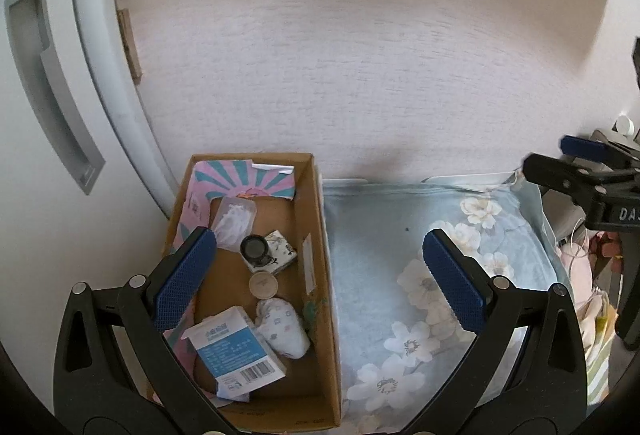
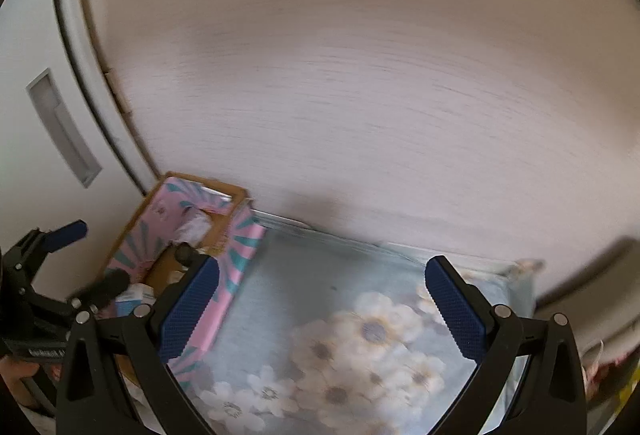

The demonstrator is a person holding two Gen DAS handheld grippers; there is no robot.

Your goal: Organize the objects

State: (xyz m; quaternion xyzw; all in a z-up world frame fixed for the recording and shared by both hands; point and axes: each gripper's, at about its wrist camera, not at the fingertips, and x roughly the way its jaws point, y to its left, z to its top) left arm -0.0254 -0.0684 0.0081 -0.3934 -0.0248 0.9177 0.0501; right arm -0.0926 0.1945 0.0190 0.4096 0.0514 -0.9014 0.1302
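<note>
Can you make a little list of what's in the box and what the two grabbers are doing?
box: open cardboard box against the wall, beside a flowered cloth
inside the box: blue and white packet, white patterned pouch, round tan lid, small black jar, clear bag of white bits
left hand-held gripper: open, holding nothing, above the box and cloth
right hand-held gripper: open, holding nothing, above the cloth
picture quality: right view is blurred

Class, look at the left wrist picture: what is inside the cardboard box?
Inside the cardboard box: a blue-and-white carton, a white patterned pouch, a round tan lid, a black jar, a small printed box and a clear packet. The left gripper's finger covers the box's left side.
</note>
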